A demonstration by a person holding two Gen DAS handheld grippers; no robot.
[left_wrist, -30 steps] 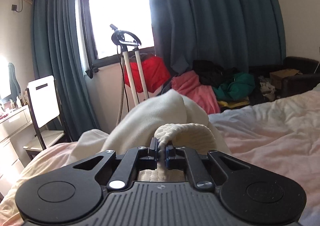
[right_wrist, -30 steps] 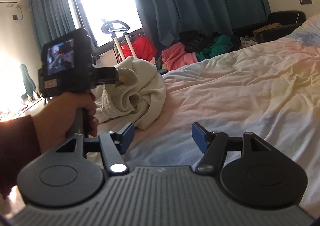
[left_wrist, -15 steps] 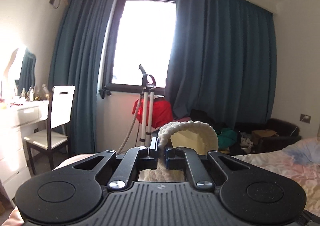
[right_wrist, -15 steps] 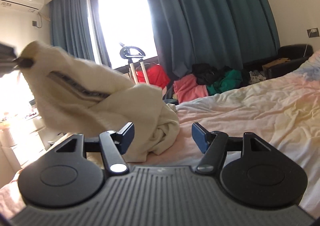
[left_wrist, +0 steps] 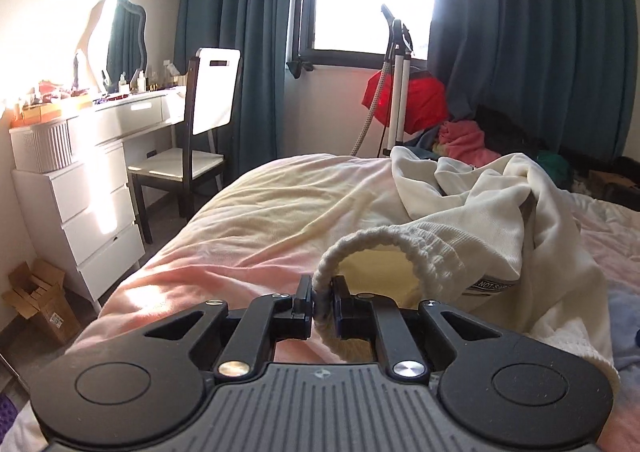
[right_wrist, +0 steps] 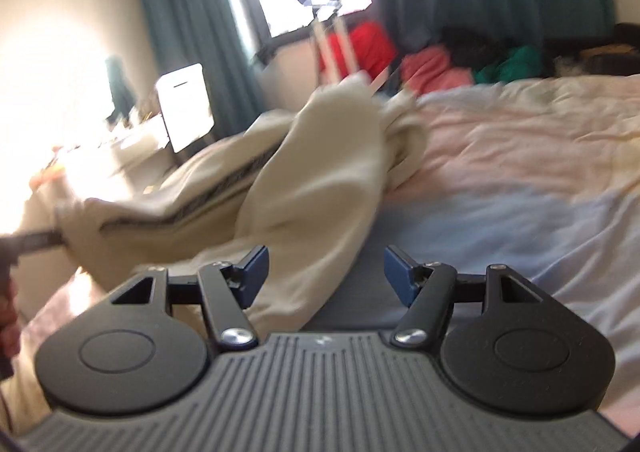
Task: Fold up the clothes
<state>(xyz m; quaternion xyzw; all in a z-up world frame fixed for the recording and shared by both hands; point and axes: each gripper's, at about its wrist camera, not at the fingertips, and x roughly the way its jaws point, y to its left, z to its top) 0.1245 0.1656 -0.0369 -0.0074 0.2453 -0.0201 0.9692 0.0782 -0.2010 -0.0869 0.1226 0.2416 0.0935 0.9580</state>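
The left gripper has dragged the cream knitted garment out across the pale pink bed, so it now lies spread for folding; its jaws, pinching the ribbed cuff, are opening. The right gripper hovers low, angled downward, jaws apart around nothing, over the garment's near edge.

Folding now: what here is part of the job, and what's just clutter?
Job: cream garment; its ribbed hem between the opening left gripper; right gripper, open; bed.

Clutter: chair, dresser, clothes pile, cardboard box.
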